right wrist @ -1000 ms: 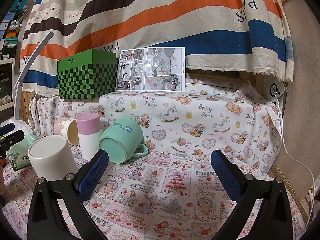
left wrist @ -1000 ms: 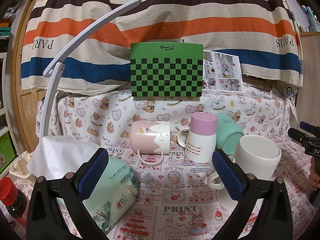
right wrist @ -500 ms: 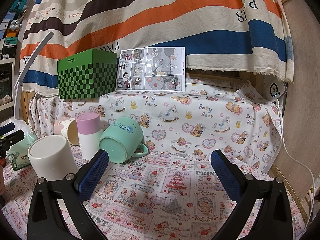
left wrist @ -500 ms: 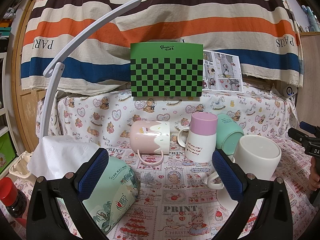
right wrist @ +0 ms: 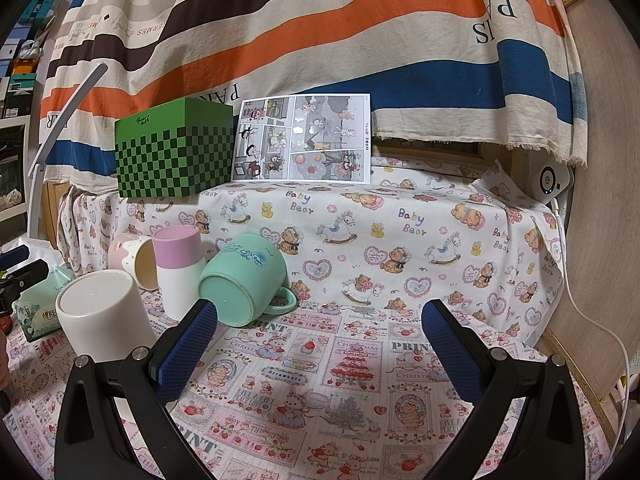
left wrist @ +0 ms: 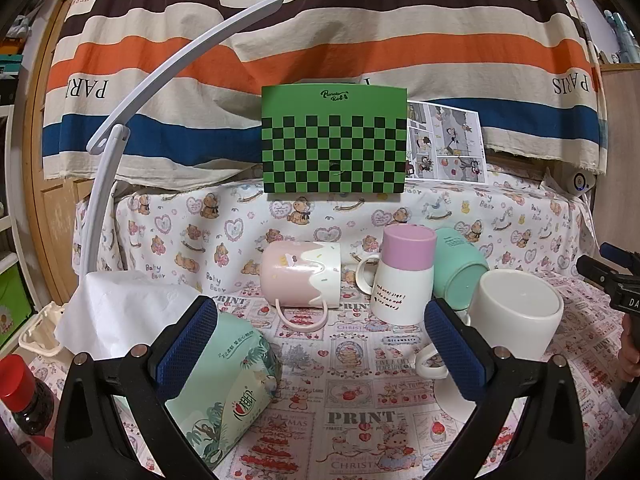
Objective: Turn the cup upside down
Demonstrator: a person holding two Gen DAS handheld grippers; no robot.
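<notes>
— While both are held low over the bench (right wrist: pixel 320 392), how are the hand-held grippers set?

— The left hand-held gripper (left wrist: pixel 320 344) is spread wide, nothing gripped; the right hand-held gripper (right wrist: pixel 320 340) likewise.

— Where is the white cup (left wrist: pixel 516 320) found?

— It is seen upside down just beyond the left one's right finger, base upward. Past it, the mint cup (right wrist: pixel 244 280) is tipped on its side, beside the pink-and-white cup (right wrist: pixel 180 268), just ahead of the right one's left finger.

Worktop under a pink cartoon-print cloth (left wrist: pixel 360 420), four ceramic mugs on it: white one (left wrist: pixel 516 320) and pink-and-white one (left wrist: pixel 404 276) upside down, mint-green one (right wrist: pixel 240 284) and pink drip-glazed one (left wrist: pixel 300 276) on their sides, mint tissue pack (left wrist: pixel 228 376) beside them
</notes>
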